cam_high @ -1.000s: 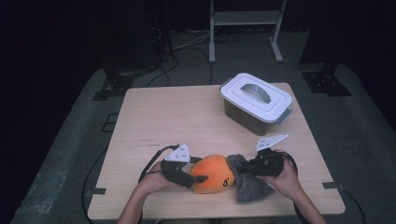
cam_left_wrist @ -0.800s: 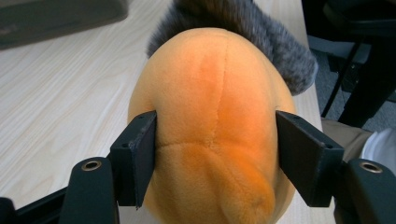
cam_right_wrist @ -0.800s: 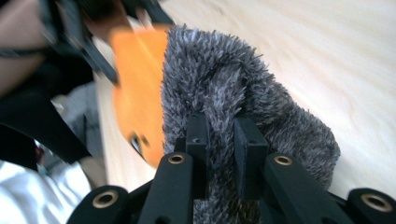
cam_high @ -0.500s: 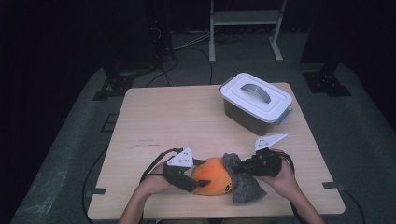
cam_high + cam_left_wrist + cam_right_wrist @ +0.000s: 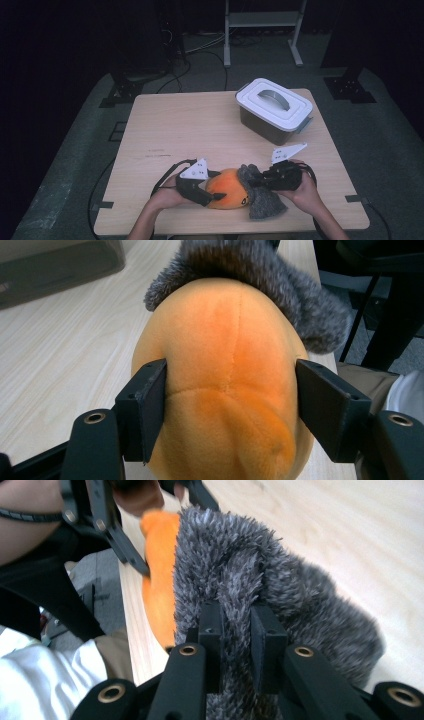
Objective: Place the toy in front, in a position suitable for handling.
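An orange plush toy point(image 5: 227, 194) lies near the table's front edge, with a grey furry part point(image 5: 265, 202) on its right side. My left gripper point(image 5: 210, 195) comes in from the left, and in the left gripper view it point(image 5: 230, 410) is shut on the orange plush toy point(image 5: 225, 365), one jaw pressing into each flank. The grey fur point(image 5: 280, 270) caps the toy's far end there. My right gripper point(image 5: 252, 182) reaches in from the right. In the right gripper view it point(image 5: 235, 630) is shut on a fold of the grey fur point(image 5: 250, 565), with the orange body point(image 5: 160, 595) behind.
A grey storage box with a white lid and a grey handle point(image 5: 274, 107) stands at the back right of the wooden table point(image 5: 190, 125). Cables trail from both grippers off the front edge. Dark floor, stands and cables lie beyond the table.
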`<action>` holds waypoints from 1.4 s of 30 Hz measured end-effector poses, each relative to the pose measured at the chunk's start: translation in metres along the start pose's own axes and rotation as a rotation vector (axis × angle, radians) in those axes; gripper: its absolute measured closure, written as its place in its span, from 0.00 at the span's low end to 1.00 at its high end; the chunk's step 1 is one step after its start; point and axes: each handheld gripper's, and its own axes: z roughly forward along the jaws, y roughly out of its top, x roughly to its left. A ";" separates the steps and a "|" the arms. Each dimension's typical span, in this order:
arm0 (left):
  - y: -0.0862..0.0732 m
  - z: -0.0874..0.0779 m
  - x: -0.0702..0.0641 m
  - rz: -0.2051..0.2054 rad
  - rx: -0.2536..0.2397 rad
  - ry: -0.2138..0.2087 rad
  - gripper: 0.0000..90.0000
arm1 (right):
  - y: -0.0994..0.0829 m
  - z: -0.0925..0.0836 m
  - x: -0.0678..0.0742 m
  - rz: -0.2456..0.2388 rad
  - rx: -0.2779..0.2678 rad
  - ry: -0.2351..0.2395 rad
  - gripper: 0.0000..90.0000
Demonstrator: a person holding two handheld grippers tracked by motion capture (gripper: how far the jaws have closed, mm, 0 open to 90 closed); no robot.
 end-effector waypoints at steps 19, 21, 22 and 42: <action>0.011 0.008 -0.007 0.020 -0.032 0.009 0.29 | 0.009 -0.001 0.011 -0.053 0.006 0.008 0.86; 0.011 0.007 -0.003 -0.023 -0.039 0.012 0.24 | 0.006 -0.001 0.010 -0.047 0.010 -0.003 0.86; 0.010 0.007 -0.002 -0.027 -0.036 0.012 0.24 | 0.004 -0.002 0.008 -0.039 0.008 0.001 0.86; 0.012 0.011 -0.006 -0.018 -0.048 0.007 0.30 | 0.012 -0.007 0.014 -0.086 0.047 -0.037 0.86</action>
